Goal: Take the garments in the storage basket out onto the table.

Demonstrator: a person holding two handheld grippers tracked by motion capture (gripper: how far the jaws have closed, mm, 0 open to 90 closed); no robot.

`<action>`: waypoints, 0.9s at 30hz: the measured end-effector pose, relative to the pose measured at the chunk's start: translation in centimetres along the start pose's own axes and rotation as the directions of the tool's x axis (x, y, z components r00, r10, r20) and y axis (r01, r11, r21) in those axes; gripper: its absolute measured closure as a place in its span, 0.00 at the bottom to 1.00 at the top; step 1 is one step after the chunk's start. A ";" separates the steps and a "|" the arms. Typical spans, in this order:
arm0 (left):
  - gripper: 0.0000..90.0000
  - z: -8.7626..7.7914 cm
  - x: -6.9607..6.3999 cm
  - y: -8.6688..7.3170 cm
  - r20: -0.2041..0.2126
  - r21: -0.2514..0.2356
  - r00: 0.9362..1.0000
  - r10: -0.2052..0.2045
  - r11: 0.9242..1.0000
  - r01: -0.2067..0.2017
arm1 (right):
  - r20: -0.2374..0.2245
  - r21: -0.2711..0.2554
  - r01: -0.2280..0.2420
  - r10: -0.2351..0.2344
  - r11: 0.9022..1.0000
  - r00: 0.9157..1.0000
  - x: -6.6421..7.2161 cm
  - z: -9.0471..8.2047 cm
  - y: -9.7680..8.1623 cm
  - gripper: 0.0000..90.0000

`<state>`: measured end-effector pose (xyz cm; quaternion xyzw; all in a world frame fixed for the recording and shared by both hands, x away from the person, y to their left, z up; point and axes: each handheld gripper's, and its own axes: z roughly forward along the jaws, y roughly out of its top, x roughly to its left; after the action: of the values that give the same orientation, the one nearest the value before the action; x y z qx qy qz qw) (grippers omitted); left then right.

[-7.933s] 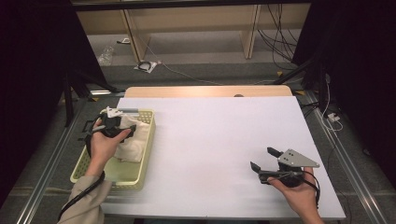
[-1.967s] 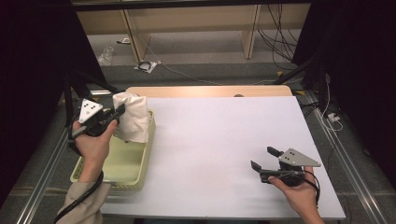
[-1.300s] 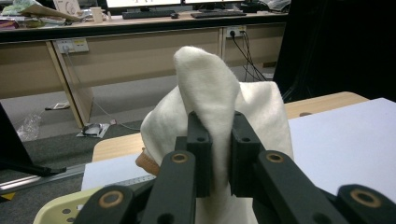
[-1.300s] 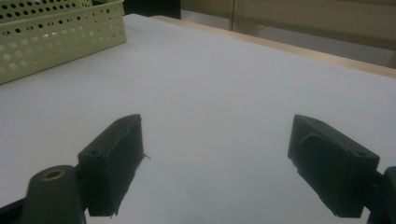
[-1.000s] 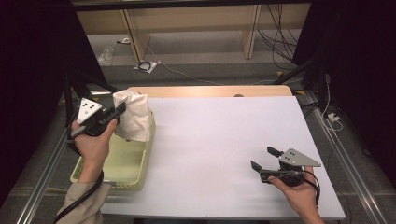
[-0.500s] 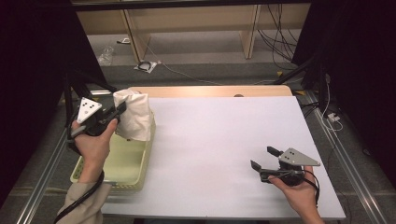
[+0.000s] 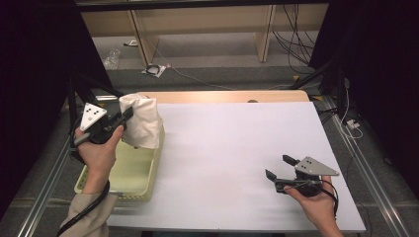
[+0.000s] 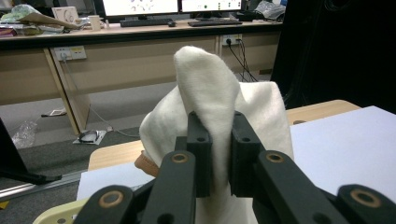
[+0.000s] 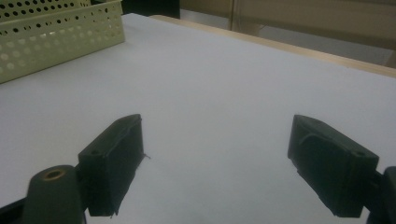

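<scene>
Cloth: soft cream-white fabric cloth (image 7: 142,122), bunched, hanging over the far end of the pale yellow-green perforated plastic basket (image 7: 129,174) at the table's left side; its lower edge seems to brush the basket rim, but the view is too coarse to be sure.
Left gripper (image 8: 219,140): black jaws pinched tight on a fold of the cloth, fabric peaking up above them and draping down both sides.
Key relation: cloth lies directly betw. the left fingers, long axis hanging roughly vertical; open white table sheet (image 7: 237,148) lies to the right of it.
Nearer hand: left, already gripping; right gripper (image 7: 279,168) is well apart, near-right on the sheet.
Right gripper jaws: wide apart, nothing betw. them, bare sheet ahead.
Left hand pose: raised above the basket, forearm coming up from the near edge, jaws pointing right and slightly far.
Right hand pose: low, resting near the table's near-right corner, jaws aimed left twd. the basket.
</scene>
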<state>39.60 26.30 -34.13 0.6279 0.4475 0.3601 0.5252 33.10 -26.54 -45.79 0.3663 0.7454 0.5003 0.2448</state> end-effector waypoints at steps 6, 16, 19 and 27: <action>0.90 -0.1 -0.1 0.0 0.002 -0.003 1.000 -0.003 1.000 0.003 | 0.001 0.002 0.004 -0.004 1.000 1.000 0.0 0.0 -0.1 0.22; 0.90 0.0 -0.4 0.0 0.013 -0.002 1.000 -0.001 1.000 0.001 | 0.005 0.007 0.003 -0.003 1.000 1.000 0.0 -0.1 0.0 0.22; 0.90 0.1 -0.5 0.0 0.016 -0.001 1.000 0.000 1.000 0.000 | 0.002 0.004 0.003 -0.003 1.000 1.000 0.0 0.0 -0.1 0.22; 0.90 0.2 -0.8 0.1 0.026 -0.001 1.000 0.002 1.000 -0.002 | 0.005 0.004 0.002 -0.002 1.000 1.000 -0.1 0.0 0.0 0.22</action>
<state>39.51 25.53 -34.04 0.6327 0.4398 0.3527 0.5309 33.12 -26.66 -45.82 0.3673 0.7463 0.4976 0.2463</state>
